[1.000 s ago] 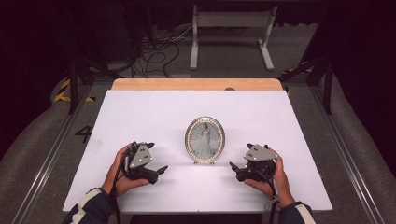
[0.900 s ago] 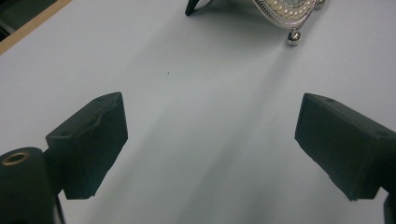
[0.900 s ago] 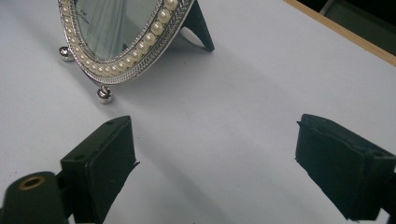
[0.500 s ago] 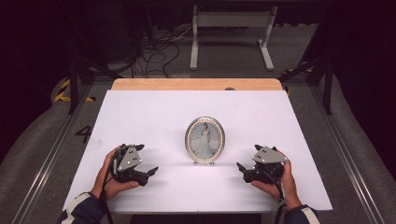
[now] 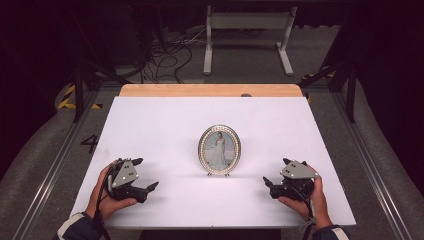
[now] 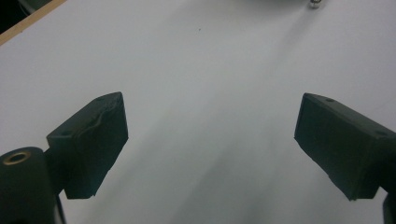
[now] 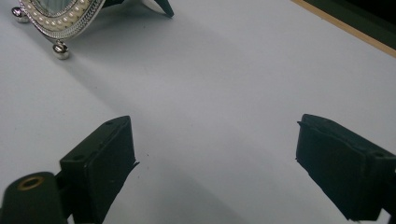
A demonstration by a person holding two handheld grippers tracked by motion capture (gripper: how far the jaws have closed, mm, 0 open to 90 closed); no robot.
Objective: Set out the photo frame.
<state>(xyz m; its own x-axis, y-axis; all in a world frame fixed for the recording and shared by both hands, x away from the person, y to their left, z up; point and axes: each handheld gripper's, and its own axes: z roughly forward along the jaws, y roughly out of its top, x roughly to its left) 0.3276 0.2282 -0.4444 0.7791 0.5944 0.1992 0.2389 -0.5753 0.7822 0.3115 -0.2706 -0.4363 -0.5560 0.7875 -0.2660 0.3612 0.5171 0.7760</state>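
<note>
High view: oval photo frame [image 5: 219, 150] upright mid-table [image 5: 160, 125]. Left gripper [image 5: 143, 178] and right gripper [image 5: 274, 175] flank it, well apart. Both spread wide, empty.

Surface [image 5: 165, 125] evenly bright under overhead light; surroundings from 9 through 12 to 3 o'clock fall into dark. Soft shadows under the frame [image 5: 219, 150]. Claw views soft, near jaws blurred, no glare.

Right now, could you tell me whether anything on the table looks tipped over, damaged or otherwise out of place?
Nothing stands out. The oval picture frame stands upright near the middle of the white table, on its small ball feet. The left tongs and right tongs are both open, empty, and well apart from it.
</note>
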